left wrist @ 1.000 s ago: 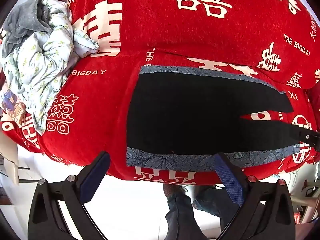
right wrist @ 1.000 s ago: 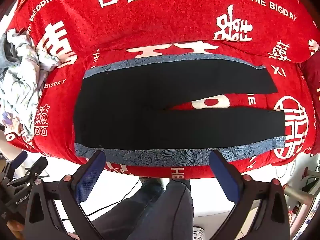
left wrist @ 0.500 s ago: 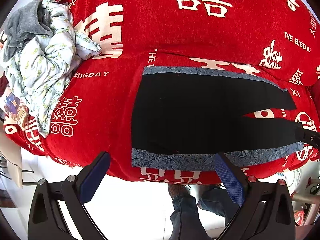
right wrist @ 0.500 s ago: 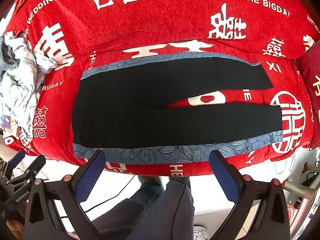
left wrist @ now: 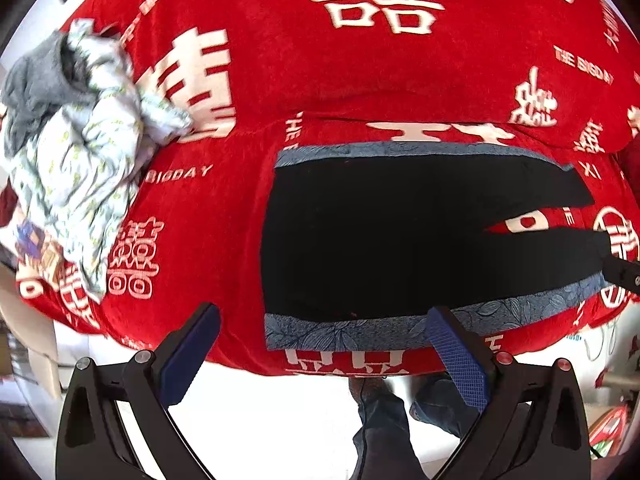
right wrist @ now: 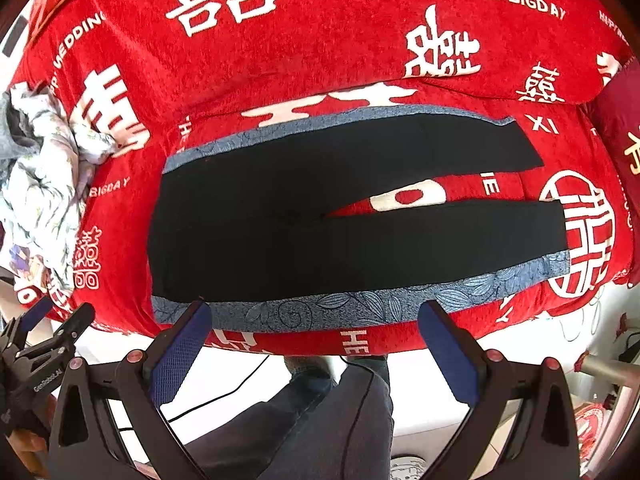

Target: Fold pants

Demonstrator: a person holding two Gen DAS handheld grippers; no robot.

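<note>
Black pants (right wrist: 320, 236) with blue patterned side stripes lie flat on the red blanket, waistband to the left, both legs running right with a gap between them. They also show in the left wrist view (left wrist: 400, 236). My left gripper (left wrist: 320, 348) is open and empty, hovering off the bed's front edge near the waist corner. My right gripper (right wrist: 316, 344) is open and empty, just in front of the near striped edge. The other gripper's tip (left wrist: 620, 272) shows at the right in the left view.
A red blanket (right wrist: 320, 60) with white characters covers the bed. A crumpled heap of light printed and grey clothes (left wrist: 68, 152) lies at the left end, also in the right view (right wrist: 40, 184). The person's legs (right wrist: 304, 420) stand by the white floor below the bed edge.
Both views shifted slightly: the pants sit a little further right and lower in the left view, and a bit closer in the right view. The pants have not moved on the bed.
</note>
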